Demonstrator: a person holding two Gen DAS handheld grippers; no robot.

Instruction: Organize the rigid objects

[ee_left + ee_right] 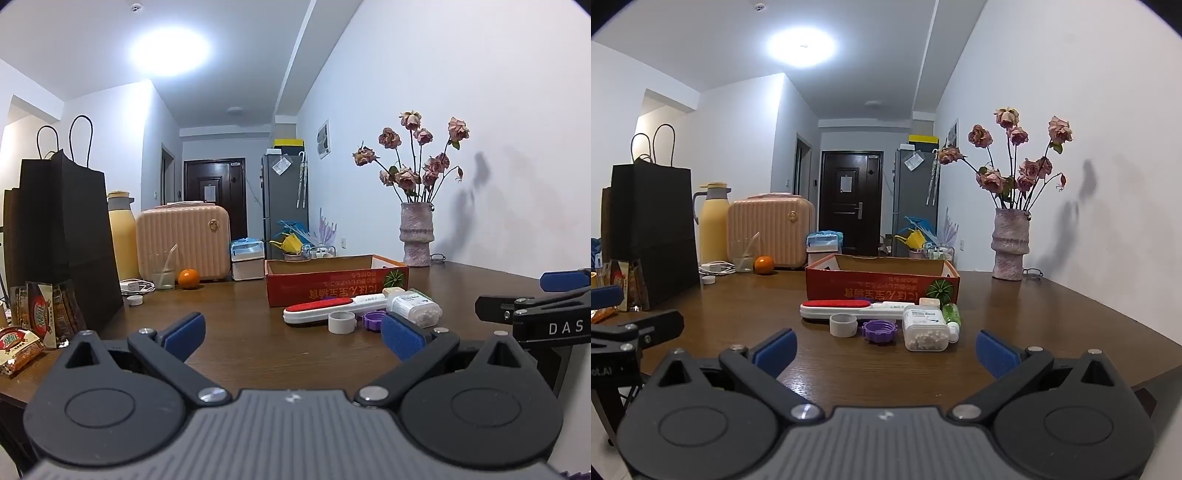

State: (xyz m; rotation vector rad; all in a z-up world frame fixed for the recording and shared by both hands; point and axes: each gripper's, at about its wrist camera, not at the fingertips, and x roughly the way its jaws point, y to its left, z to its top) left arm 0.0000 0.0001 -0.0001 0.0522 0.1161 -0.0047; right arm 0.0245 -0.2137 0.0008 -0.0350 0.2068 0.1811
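A small cluster lies on the brown table in front of a red cardboard box point(325, 288) point(882, 286): a white and red lint brush point(325, 310) point(846, 308), a roll of white tape point(341, 322) point(843, 325), a purple ring lid point(371, 320) point(880, 331), a clear pill container point(415, 306) point(926, 330) and a small green bottle point(951, 313). My left gripper point(293, 334) is open and empty, short of the cluster. My right gripper point(884, 349) is open and empty too, just before the pill container. The right gripper point(532, 295) shows at the left view's right edge.
At the back left stand a black paper bag point(66, 236), a yellow thermos point(713, 225), a pink case point(772, 229), a glass point(744, 254) and an orange point(764, 264). Snack packets point(40, 317) lie at the left edge. A vase of dried roses point(1010, 247) stands by the right wall.
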